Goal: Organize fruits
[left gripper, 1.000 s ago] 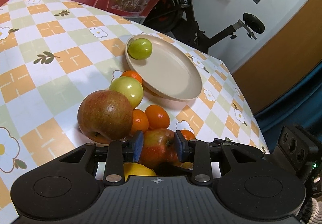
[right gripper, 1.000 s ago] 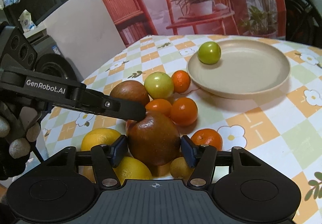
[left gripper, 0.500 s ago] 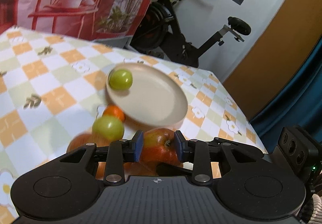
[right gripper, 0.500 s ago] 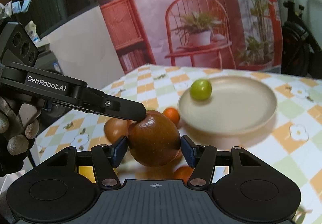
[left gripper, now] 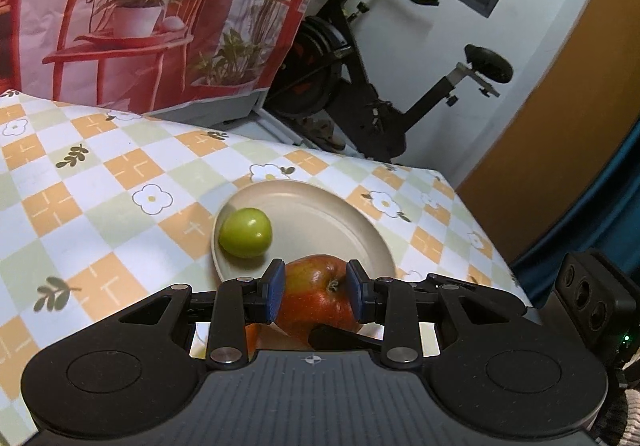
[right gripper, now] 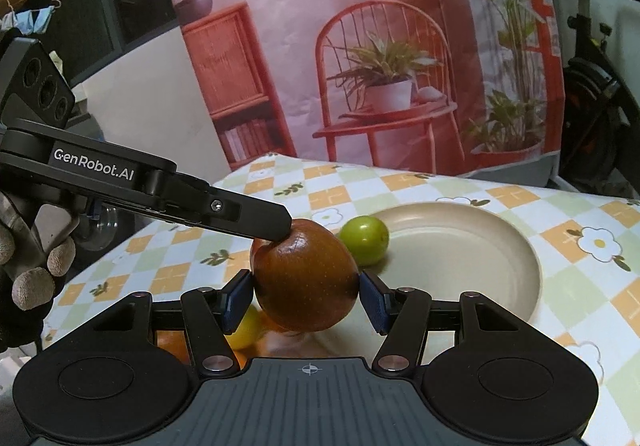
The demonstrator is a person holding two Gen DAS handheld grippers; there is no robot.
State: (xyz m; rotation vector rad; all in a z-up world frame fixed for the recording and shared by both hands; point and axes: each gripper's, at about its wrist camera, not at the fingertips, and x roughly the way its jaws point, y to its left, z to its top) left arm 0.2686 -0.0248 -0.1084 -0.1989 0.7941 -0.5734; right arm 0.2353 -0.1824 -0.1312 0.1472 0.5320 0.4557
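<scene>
Checked orange, green and white oilcloth with flower prints covers the table (left gripper: 120, 173); a printed backdrop of a red chair and potted plants hangs behind it, and an exercise bike (left gripper: 360, 85) stands beyond the far edge.

Left gripper (left gripper: 316, 296): both blue pads are clamped on the flanks of one red-brown apple (left gripper: 316, 294), stem end facing the camera. Right gripper (right gripper: 306, 296): its pads bear on the same apple (right gripper: 306, 278), seen here broadside, with the left tool's finger resting on the fruit's top at about 11 o'clock. The apple is thus held by both tools at once, lifted off the cloth, with some yellow and orange fruit partly visible beneath it.

Deciding relation: the beige plate (left gripper: 360, 234) lies at 12 o'clock from the left gripper, close ahead, and at about 2 o'clock from the right gripper (right gripper: 512, 246). A green fruit (left gripper: 245, 232) rests in the plate's near-left part, at 11 o'clock from the left pads, so the free area lies toward 1 o'clock. Neither hand is clearly nearer.

Pose: both tools point forward and slanted downward over the table. A gloved hand (right gripper: 28, 258) grips the left tool's handle at 9 o'clock in the right view.

Judgement: carry in progress; setting down in the plate not yet done.
</scene>
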